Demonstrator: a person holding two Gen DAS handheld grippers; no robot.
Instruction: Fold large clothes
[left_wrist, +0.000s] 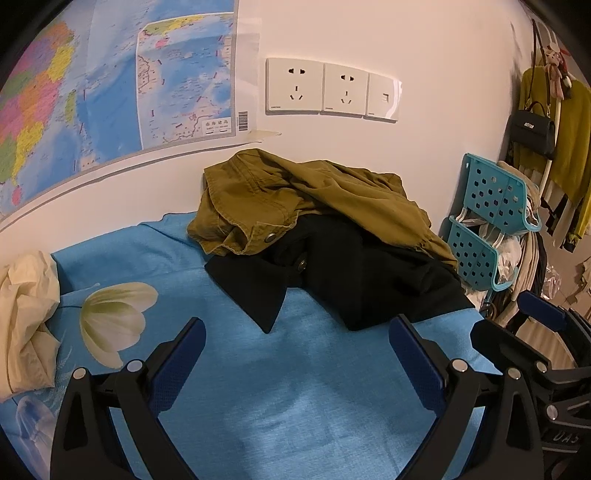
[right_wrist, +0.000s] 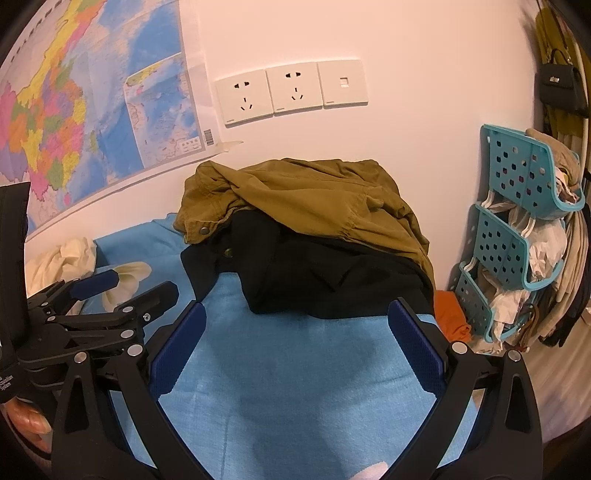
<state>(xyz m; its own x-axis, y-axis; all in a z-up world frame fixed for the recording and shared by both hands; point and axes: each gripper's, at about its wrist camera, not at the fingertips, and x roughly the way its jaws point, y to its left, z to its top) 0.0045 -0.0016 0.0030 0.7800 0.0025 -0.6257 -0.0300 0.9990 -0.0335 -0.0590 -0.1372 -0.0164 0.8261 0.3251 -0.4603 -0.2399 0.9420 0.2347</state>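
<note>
Folding not yet begun. Lying crumpled at the bed's (left_wrist: 303, 406) far edge against the wall: olive jacket (left_wrist: 314, 192) heaped over black coat (left_wrist: 351, 273). Hovering over bare blue sheet, spread wide and gripping nothing: left claw (left_wrist: 297, 354) and right claw (right_wrist: 297, 336).

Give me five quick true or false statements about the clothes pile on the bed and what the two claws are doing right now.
1. The olive jacket lies on top of the black garment. True.
2. The left claw is clamped on the black garment. False: it is open, over bare blue bedsheet.
3. The right claw is open and empty. True.
4. The clothes are neatly folded. False: both are crumpled in a heap.
5. A cream cloth lies left of the pile. True.
</note>
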